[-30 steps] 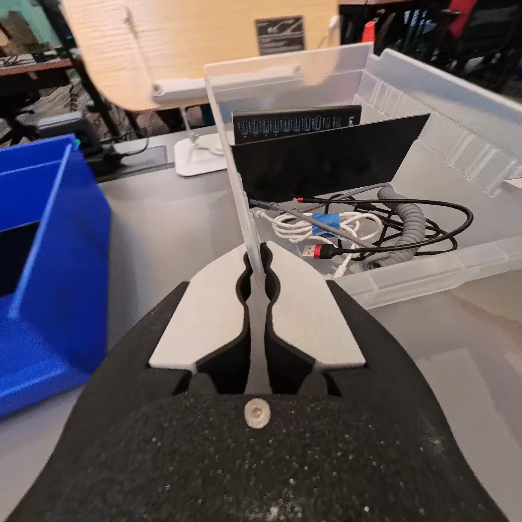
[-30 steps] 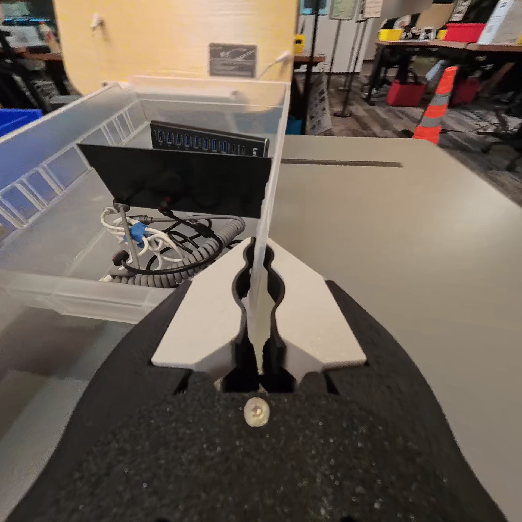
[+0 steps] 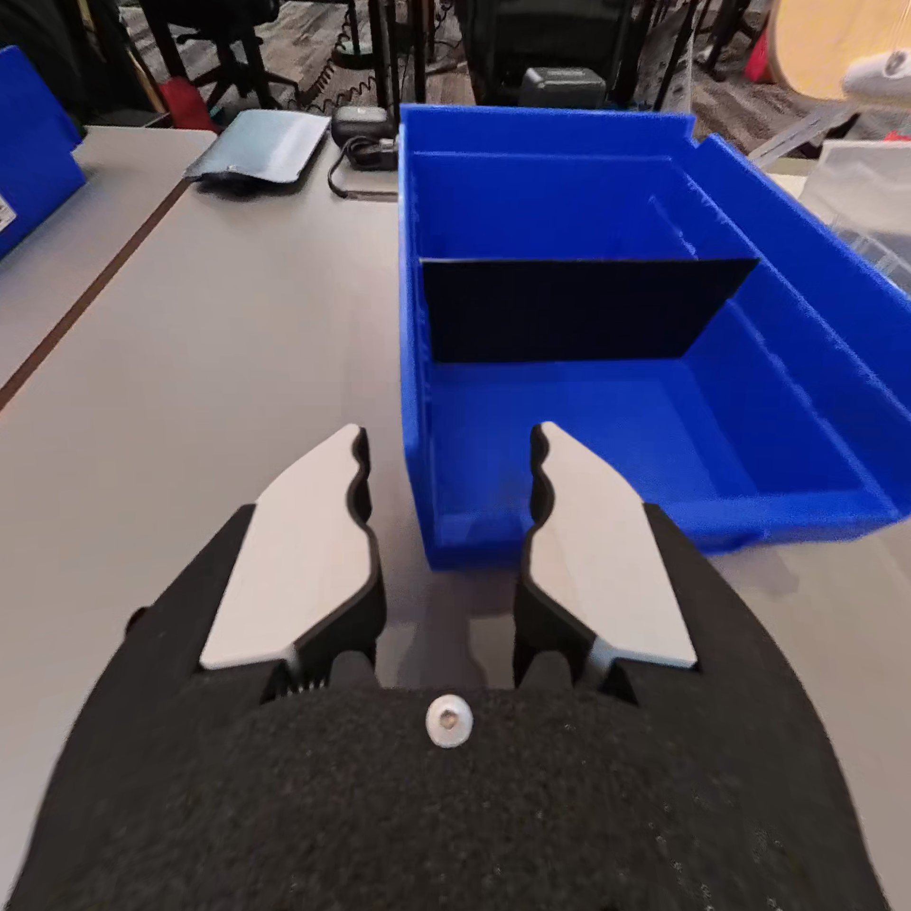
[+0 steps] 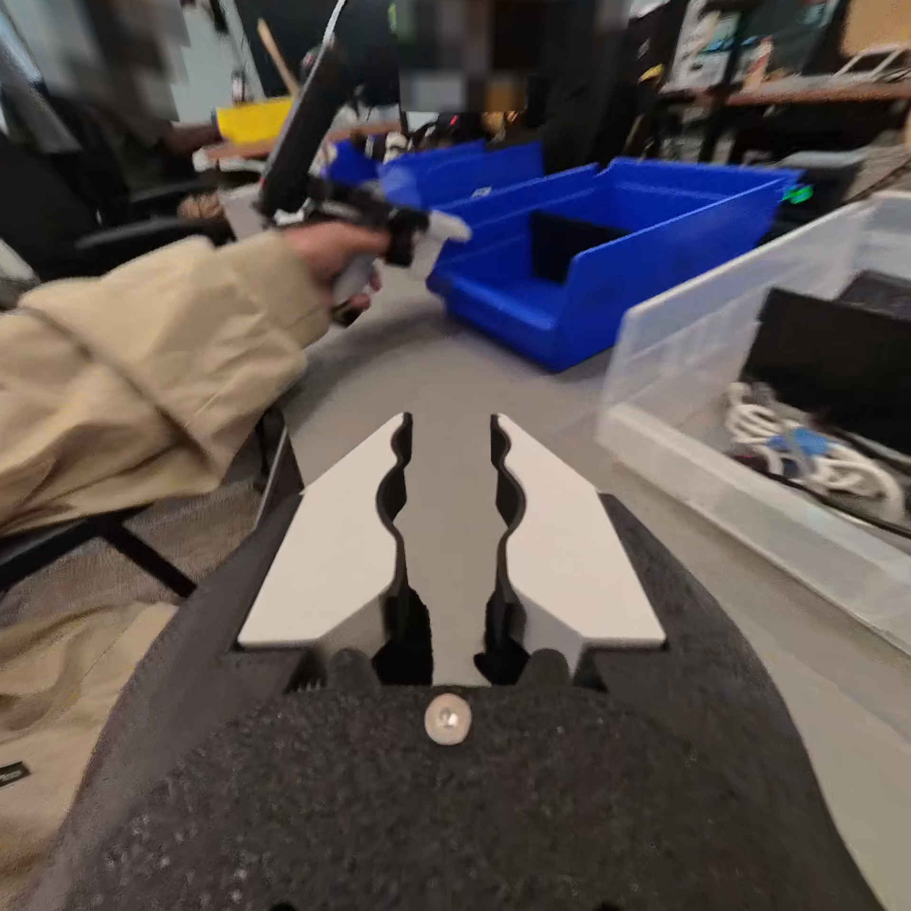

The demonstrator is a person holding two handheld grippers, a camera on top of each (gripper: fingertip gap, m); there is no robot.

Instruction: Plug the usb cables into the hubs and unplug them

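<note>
My left gripper [image 3: 448, 434] is open and empty, held over the grey table just in front of the near left corner of a blue bin [image 3: 641, 419]. The bin has a black divider [image 3: 567, 310] and looks empty. My right gripper [image 4: 451, 419] is open and empty above the table. To its right stands the clear bin [image 4: 700, 345] with a black divider [image 4: 828, 365] and a tangle of white and dark USB cables [image 4: 808, 453]. The left gripper [image 4: 429, 231] also shows farther off in the right wrist view, held by a hand in a beige sleeve. The hub is not clearly in view.
A grey pouch [image 3: 261, 148] and a black charger with cord [image 3: 360, 143] lie at the table's far side. Another blue bin [image 3: 29, 148] stands at the far left. More blue bins [image 4: 463, 172], chairs and desks crowd the background. The table edge [image 4: 281, 443] is near my right gripper. About 35 centimeters separates my left fingertips from my right.
Both grippers have let go of the clear bin's side walls and opened. The left has swung left to face the blue bin; the right has pulled back and turned left.
</note>
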